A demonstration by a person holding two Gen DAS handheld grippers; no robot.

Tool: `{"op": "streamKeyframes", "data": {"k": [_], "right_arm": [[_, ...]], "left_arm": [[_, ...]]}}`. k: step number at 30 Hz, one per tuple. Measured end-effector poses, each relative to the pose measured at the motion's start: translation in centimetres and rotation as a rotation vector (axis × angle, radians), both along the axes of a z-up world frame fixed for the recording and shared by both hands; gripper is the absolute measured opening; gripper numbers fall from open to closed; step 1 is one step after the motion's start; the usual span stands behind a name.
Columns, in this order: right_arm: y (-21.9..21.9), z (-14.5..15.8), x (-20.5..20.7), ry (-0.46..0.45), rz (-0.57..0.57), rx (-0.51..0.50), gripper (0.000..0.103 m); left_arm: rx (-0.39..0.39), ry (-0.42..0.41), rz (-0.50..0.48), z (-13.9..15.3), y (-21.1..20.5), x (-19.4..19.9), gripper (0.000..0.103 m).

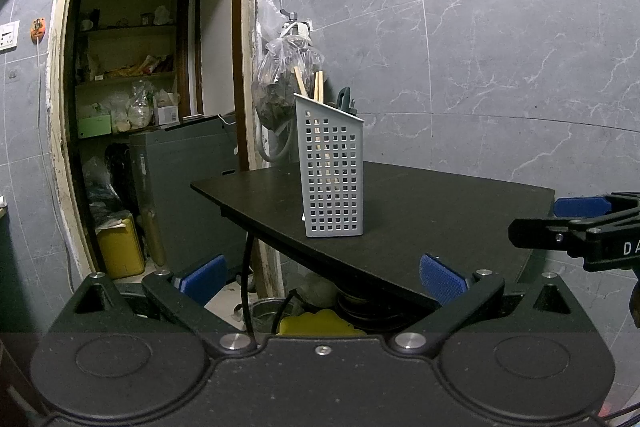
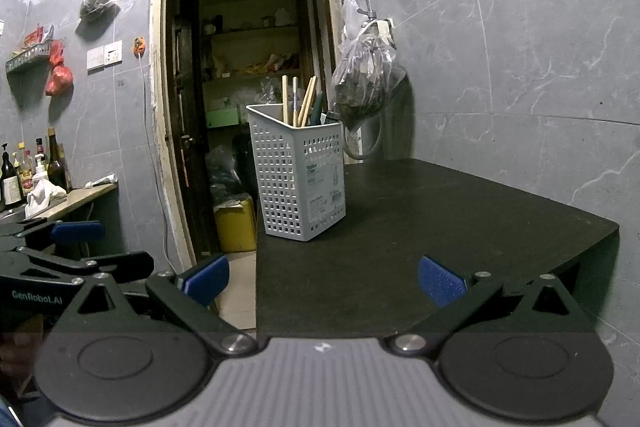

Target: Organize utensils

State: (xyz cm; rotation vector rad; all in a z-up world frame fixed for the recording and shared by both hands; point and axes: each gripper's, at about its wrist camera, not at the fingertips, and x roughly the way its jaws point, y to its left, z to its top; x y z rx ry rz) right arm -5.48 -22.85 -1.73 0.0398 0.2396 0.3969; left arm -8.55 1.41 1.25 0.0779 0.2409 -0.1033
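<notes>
Left wrist view: the left hand-held gripper [image 1: 324, 277] has its jaws spread wide with nothing between the blue pads [image 1: 206, 277], hanging low off the near edge of the black tabletop [image 1: 440, 211]. At about 3 o'clock the right hand-held gripper [image 1: 576, 223] reaches in from the frame edge, level with the tabletop. At 12 o'clock from the left hand-held gripper, a grey perforated utensil holder [image 1: 334, 171] stands upright on the tabletop, near its left edge. Wooden chopsticks [image 1: 318, 86] and a dark green handle [image 1: 344, 97] stick out of its top. Behind it a plastic bag [image 1: 280, 75] hangs on the grey marbled wall, and at 10 o'clock an open doorway shows cluttered shelves [image 1: 128, 75].

From the right wrist view, the right hand-held gripper [image 2: 324, 281] is likewise wide open and empty, held over the near part of the tabletop [image 2: 460, 219]. The utensil holder [image 2: 298, 179] stands at 12 o'clock, at the tabletop's left edge, with the chopsticks [image 2: 306, 103] leaning inside. The left hand-held gripper [image 2: 76, 247] shows at 9 o'clock, and bottles [image 2: 24, 175] stand on a counter beyond it.
</notes>
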Motion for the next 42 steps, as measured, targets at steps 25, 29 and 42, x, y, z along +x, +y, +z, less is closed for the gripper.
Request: {"op": "streamKeyframes", "data": {"k": [25, 29, 42], "right_arm": [[-0.02, 0.07, 0.29, 0.001, 0.007, -0.010, 0.103], [-0.02, 0.07, 0.37, 0.002, 0.008, -0.011, 0.103], [-0.05, -0.08, 0.55, 0.003, 0.010, -0.013, 0.103]], "left_arm": [[0.000, 0.000, -0.001, 0.01, -0.02, -0.02, 0.102], [0.000, 0.000, -0.001, 0.02, -0.02, -0.04, 0.102], [0.001, 0.001, -0.007, -0.25, 0.04, 0.04, 0.102]]}}
